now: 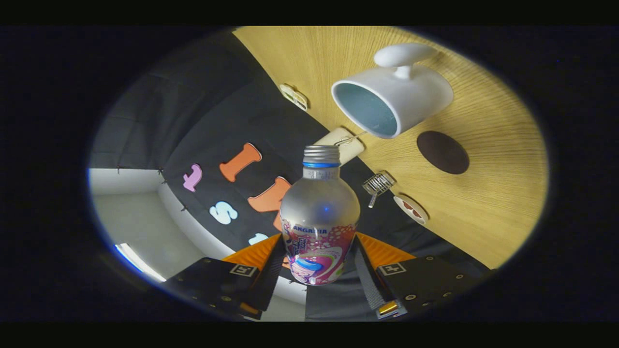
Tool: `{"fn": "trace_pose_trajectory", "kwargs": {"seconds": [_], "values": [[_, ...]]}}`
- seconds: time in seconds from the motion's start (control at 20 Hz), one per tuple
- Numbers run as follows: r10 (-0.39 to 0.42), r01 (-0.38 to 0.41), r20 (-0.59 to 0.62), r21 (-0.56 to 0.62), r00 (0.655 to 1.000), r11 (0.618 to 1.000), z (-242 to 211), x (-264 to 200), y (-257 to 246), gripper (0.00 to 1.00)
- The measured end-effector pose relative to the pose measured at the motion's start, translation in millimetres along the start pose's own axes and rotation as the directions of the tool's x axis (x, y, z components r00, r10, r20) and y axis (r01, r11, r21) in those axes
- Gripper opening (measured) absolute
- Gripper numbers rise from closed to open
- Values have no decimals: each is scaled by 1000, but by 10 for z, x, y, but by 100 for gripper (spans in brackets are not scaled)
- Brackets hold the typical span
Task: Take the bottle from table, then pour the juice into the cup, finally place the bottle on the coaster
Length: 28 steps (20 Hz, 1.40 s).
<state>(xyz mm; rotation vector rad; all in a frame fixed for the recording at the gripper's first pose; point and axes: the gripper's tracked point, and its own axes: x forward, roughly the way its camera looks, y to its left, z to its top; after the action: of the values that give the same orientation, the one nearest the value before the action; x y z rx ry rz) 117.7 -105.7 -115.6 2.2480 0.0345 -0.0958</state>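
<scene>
My gripper (317, 261) is shut on a small bottle (319, 217) with a silver cap, a frosted body and a bright pink printed label; both fingers press on its lower part. The whole view is rolled hard over, so the wooden table (493, 203) stands steeply tilted beyond the bottle. A white cup (394, 99) with a pale blue inside and a handle sits on that table, its mouth facing the bottle's cap and a short way beyond it. A dark round coaster (442, 152) lies on the wood just past the cup.
Along the table's edge by the booth wall lie a small wire strainer (378, 183), a pale roll with a metal clip (341, 142), a small round dish (411, 209) and a little flat item (294, 96). A bright white wall and floor show beyond the black cloth.
</scene>
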Motion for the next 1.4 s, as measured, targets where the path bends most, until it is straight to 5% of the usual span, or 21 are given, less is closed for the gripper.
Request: {"fn": "trace_pose_trajectory", "kwargs": {"seconds": [0.85, 1.1, 1.4], "values": [[8, -8, 29, -24, 1000, 1000, 150, -65, -14, 76], [-47, 55, 50, -183, 998, 981, 228, -26, -206, 75], [-123, 138, 63, -441, 990, 887, 223, -91, -387, 76]]}}
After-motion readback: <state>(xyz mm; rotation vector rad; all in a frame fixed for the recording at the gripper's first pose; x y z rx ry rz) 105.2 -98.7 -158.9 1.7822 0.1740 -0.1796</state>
